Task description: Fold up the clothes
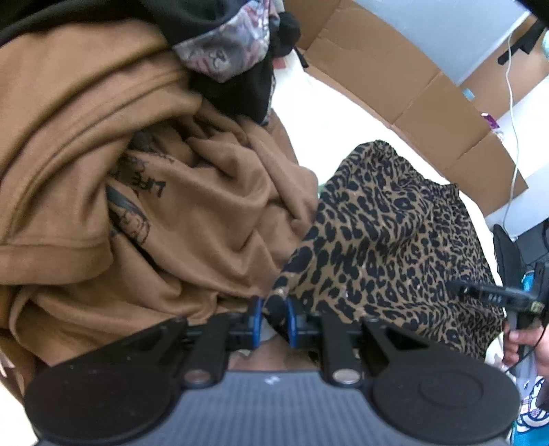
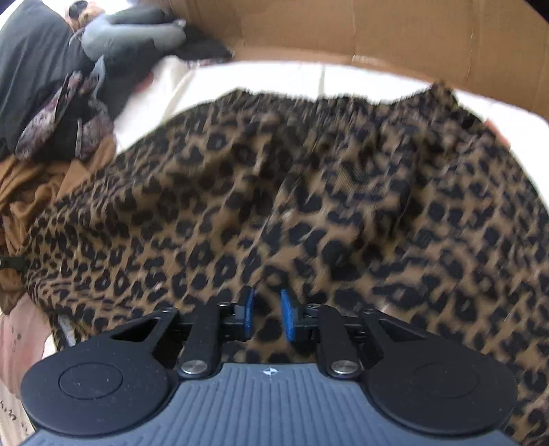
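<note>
A leopard-print garment (image 2: 308, 192) lies spread over a white surface (image 2: 274, 77), and it fills most of the blurred right wrist view. My right gripper (image 2: 268, 314) is low on its near edge, shut on a fold of the leopard cloth. In the left wrist view my left gripper (image 1: 274, 317) is shut on a corner of the same leopard-print garment (image 1: 394, 233), which rises into its blue pads (image 1: 258, 315). The right gripper's black fingers (image 1: 480, 293) show at the garment's far right edge, held by a hand (image 1: 518, 338).
A crumpled brown sweatshirt (image 1: 103, 154) with black print lies against the garment's left side. Dark and patterned clothes (image 2: 51, 85) are piled behind it. A cardboard wall (image 2: 377, 31) borders the far side. A white cable (image 1: 513, 113) hangs at the right.
</note>
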A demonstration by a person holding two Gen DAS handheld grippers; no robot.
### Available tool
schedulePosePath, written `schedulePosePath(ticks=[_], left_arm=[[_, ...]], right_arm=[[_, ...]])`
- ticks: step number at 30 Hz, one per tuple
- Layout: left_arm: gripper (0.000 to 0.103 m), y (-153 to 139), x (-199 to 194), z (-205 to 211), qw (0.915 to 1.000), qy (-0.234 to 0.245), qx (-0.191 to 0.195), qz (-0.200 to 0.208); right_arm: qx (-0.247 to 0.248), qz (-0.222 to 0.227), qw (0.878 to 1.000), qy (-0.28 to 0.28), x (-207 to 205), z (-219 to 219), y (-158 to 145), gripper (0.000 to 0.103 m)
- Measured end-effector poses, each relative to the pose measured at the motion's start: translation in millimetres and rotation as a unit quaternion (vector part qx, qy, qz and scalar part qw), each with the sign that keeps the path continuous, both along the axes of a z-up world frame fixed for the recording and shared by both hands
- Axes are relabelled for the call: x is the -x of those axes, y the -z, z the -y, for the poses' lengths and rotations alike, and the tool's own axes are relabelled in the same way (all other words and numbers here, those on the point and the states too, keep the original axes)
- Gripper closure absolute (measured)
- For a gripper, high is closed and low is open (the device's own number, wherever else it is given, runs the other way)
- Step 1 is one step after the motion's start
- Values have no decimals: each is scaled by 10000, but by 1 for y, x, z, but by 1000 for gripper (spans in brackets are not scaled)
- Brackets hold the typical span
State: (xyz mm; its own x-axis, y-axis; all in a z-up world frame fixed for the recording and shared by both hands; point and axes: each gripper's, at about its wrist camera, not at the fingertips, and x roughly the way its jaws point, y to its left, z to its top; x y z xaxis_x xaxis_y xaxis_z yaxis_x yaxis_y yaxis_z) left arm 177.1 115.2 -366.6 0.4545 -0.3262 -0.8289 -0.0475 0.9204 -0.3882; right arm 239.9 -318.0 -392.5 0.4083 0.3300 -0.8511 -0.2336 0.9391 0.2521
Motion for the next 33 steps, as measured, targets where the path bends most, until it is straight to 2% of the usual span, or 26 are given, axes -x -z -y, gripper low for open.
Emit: schedulePosePath(ticks=[4,6,9,13,16,19,23,26,28,30,33], left_arm=[[86,-20,10,-7,9992,-212,-212,273],[86,-34,11,-6,9981,-87,-348,506],[86,-47,1,7,9952,304,-576,733],[86,-50,-24,33,9925,764,-445,841],[86,-46,-48,58,9883,1183,-435,864],[86,-36,-74,79,9836,1505,-454,885],[84,-23,-108,104,9798,1793,-420,780],[80,-17,-129,115,9777,1839,-607,816],[68,-14,-144,120,9773,1819,-709,827],[63,-11,-160,123,9775,1770,-793,830],[62,-8,-181,129,9750,1829,-920,865]], right_arm=[[59,-178,9996,-219,21,-13,4,82],[85,-268,9993,-227,30,-16,3,84],[39,-439,9989,-162,41,-15,4,84],[0,-559,9982,-205,54,-17,1,84],[-190,-607,9979,-128,48,-8,-8,83],[-218,-338,9992,3,33,11,-25,80],[159,150,9995,240,0,47,-45,79],[414,438,9969,503,-24,79,-54,77],[593,569,9944,667,-40,97,-58,69],[672,653,9928,751,-55,111,-60,64],[864,726,9905,780,-73,124,-60,63]])
